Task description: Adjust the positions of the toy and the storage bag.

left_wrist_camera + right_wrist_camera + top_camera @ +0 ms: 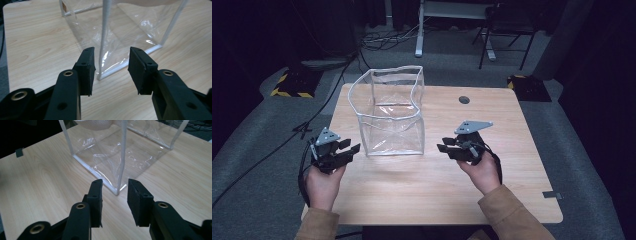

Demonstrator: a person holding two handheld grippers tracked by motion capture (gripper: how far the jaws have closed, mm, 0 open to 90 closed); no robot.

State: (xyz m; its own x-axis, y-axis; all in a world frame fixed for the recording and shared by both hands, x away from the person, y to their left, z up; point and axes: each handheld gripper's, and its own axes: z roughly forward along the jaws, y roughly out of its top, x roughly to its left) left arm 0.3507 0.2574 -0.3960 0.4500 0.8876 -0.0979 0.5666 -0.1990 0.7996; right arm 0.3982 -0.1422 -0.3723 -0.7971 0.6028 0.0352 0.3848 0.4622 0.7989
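Clear bag upright mid-desk, empty; left claw and right claw flanking its near corners, both part-open, holding nothing; risk: thin limp walls buckling or tipping if pinched unevenly, slick film slipping free.

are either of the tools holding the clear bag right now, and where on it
Nothing is held. The left tool and right tool both stand open beside the clear plastic bag, each facing a near bottom corner without touching.
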